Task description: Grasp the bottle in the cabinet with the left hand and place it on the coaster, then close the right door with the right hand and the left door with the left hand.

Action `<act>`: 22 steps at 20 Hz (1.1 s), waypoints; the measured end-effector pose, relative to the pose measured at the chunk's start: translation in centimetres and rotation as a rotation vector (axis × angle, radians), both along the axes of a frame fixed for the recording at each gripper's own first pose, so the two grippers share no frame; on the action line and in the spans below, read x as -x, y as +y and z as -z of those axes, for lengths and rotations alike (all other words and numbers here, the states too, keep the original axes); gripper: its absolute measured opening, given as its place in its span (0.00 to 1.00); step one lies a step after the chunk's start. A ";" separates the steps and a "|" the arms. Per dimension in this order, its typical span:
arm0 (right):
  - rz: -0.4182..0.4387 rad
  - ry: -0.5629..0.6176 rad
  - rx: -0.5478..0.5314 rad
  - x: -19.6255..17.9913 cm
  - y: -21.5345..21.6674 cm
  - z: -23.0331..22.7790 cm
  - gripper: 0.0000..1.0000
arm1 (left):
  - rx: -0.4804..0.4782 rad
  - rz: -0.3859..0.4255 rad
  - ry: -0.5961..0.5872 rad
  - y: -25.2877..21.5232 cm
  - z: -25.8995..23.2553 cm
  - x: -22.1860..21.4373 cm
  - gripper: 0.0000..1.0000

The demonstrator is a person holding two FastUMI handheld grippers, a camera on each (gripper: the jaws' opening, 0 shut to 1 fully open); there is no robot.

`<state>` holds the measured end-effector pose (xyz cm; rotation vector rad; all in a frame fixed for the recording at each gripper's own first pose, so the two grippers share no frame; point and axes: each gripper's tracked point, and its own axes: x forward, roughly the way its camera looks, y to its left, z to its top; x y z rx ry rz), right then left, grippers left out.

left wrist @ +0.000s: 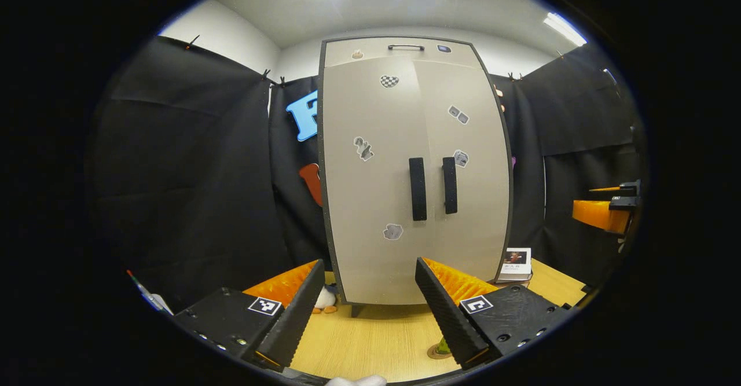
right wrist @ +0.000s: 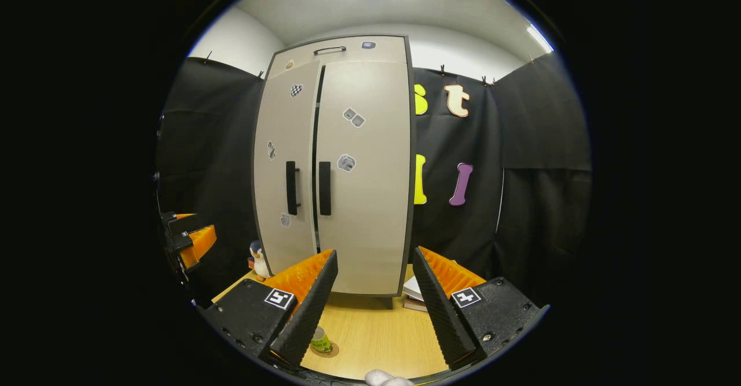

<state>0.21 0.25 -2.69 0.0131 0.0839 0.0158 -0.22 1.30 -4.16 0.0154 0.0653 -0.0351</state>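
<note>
Item: cabinet (left wrist: 414,172), both doors shut
I judge the task done; bottle (right wrist: 319,339) on coaster (right wrist: 331,351) at 6 o'clock; left gripper (left wrist: 367,311) and right gripper (right wrist: 370,311) both spread, empty; retreat next

**Partly hidden things on the table**

In the left gripper view, the bottle (left wrist: 443,346) on the coaster (left wrist: 435,352) is mostly covered by a finger. The penguin toy (left wrist: 324,300) is half hidden. The book's (left wrist: 515,263) cover is too small to tell.

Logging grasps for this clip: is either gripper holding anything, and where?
Nothing is held. The left gripper and right gripper are open, jaws empty.
</note>
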 end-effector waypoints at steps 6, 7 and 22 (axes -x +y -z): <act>0.007 -0.004 0.003 0.1 -0.2 -0.1 0.81 | 0.001 -0.004 0.000 0.3 0.1 -0.1 0.96; 0.008 -0.005 0.002 0.1 -0.2 -0.2 0.81 | 0.002 -0.005 0.000 0.3 0.0 -0.1 0.96; 0.012 -0.012 0.003 -0.1 0.1 -0.3 0.81 | 0.003 -0.016 0.011 1.5 0.3 -0.7 0.96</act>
